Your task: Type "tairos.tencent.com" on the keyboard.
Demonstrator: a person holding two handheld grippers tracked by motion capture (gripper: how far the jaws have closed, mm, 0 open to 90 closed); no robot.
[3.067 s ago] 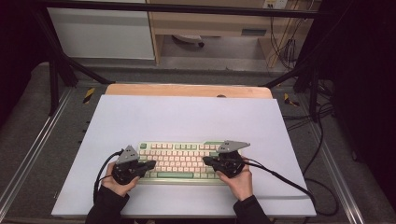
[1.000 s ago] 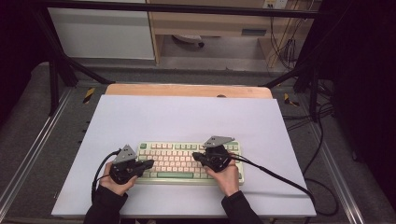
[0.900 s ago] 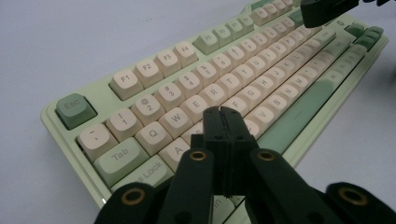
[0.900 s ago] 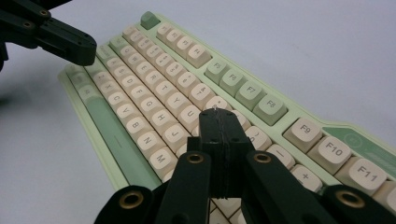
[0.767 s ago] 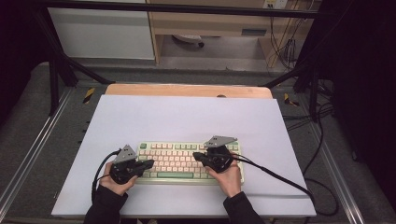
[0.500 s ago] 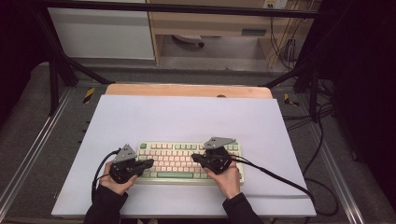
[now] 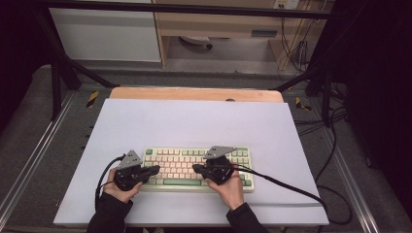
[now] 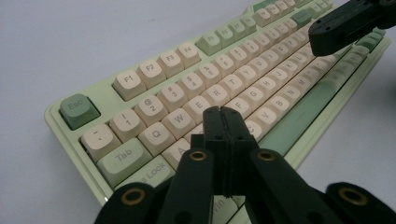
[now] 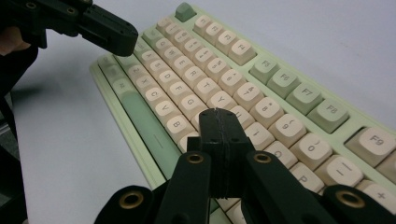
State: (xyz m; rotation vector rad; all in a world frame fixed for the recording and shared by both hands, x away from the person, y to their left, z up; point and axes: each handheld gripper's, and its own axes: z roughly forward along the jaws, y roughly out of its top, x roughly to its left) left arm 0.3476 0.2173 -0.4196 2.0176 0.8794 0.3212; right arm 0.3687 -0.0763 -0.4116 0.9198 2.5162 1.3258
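A green and cream keyboard lies on the white table near its front edge. My left gripper is shut, its tip over the keyboard's left end, above the letter keys near the S key. My right gripper is shut too, and its tip hovers over the middle letter keys. The two tips point toward each other. In the left gripper view the right gripper's black tip shows at the top right. The left gripper's tip sits at the top left of the right gripper view. Whether either tip presses a key I cannot tell.
The white table sheet stretches behind the keyboard. A wooden edge runs along the back. Black cables trail from the right gripper across the table's right front. Metal rails flank both sides.
Since three seconds ago my right gripper moved left over the keyboard, from its right end to the middle. In the last second both hands stayed nearly still.
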